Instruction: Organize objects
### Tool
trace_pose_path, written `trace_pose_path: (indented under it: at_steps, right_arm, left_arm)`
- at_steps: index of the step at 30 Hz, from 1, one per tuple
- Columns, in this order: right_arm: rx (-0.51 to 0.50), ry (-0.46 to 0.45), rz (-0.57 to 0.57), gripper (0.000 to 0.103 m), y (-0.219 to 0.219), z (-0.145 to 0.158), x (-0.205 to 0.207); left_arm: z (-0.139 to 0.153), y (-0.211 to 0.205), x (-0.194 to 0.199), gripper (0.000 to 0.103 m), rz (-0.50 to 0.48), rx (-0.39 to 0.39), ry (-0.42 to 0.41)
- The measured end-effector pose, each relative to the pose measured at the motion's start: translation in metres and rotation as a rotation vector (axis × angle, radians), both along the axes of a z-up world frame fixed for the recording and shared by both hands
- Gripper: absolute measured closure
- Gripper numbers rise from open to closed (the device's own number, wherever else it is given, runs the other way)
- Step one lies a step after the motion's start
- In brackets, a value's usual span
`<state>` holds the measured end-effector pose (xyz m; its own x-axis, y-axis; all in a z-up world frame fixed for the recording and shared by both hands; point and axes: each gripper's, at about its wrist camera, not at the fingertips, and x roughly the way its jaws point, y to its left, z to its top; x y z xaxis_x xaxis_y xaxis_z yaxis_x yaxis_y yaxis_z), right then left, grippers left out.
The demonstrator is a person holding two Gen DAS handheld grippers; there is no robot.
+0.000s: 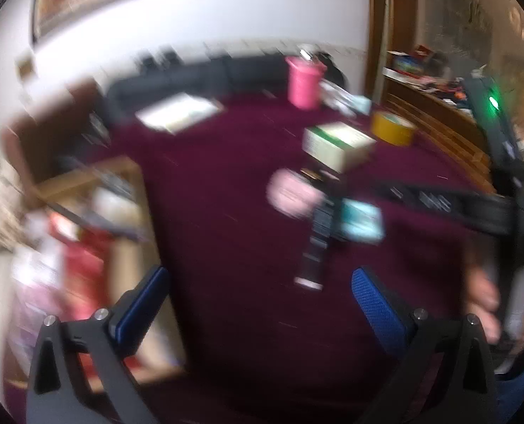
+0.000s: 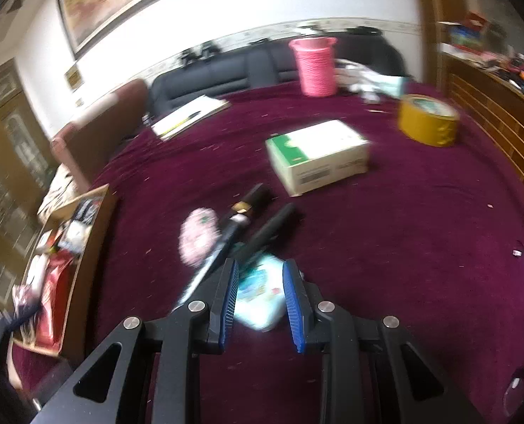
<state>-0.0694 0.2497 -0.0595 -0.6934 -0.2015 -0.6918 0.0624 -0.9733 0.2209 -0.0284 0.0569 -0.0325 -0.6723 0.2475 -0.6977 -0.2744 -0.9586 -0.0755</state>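
Left wrist view: a blurred pale-teal packet (image 1: 362,221) is seen ahead of the left gripper (image 1: 258,304), whose jaws are spread wide and empty

Right wrist view: the packet (image 2: 260,291) is framed between the right gripper (image 2: 260,275), narrowly parted; contact cannot be judged

No legible text anywhere, print on the white-and-green box (image 2: 316,155) blurred beyond reading

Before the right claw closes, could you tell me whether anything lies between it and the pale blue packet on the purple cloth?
Nothing visible does. The right claw has its jaws on either side of the packet, with only a narrow gap. The black tools and pink pouch lie beyond it, not in the way.
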Motion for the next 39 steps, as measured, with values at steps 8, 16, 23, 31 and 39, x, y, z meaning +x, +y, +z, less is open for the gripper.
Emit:
trace_pose_path:
  at_steps: [8, 16, 23, 31, 39]
  right_arm:
    - [0.004, -0.097, -0.129, 0.075, 0.042, -0.017, -0.003]
    - [-0.021, -0.133, -0.139, 0.075, 0.049, -0.026, -0.002]
    - [-0.066, -0.147, -0.144, 0.075, 0.053, -0.028, -0.004]
    - [-0.075, -0.167, -0.145, 0.075, 0.055, -0.032, -0.006]
    - [-0.047, -0.194, -0.157, 0.074, 0.057, -0.039, -0.01]
  left_arm:
    - [-0.058, 0.035, -0.035, 0.0, 0.098, -0.148, -0.176]
    - [-0.059, 0.034, -0.038, 0.0, 0.089, -0.15, -0.195]
    - [-0.06, 0.031, -0.038, 0.0, 0.089, -0.15, -0.195]
    - [-0.06, 0.03, -0.038, 0.0, 0.089, -0.135, -0.202]
    - [-0.06, 0.033, -0.038, 0.0, 0.089, -0.14, -0.201]
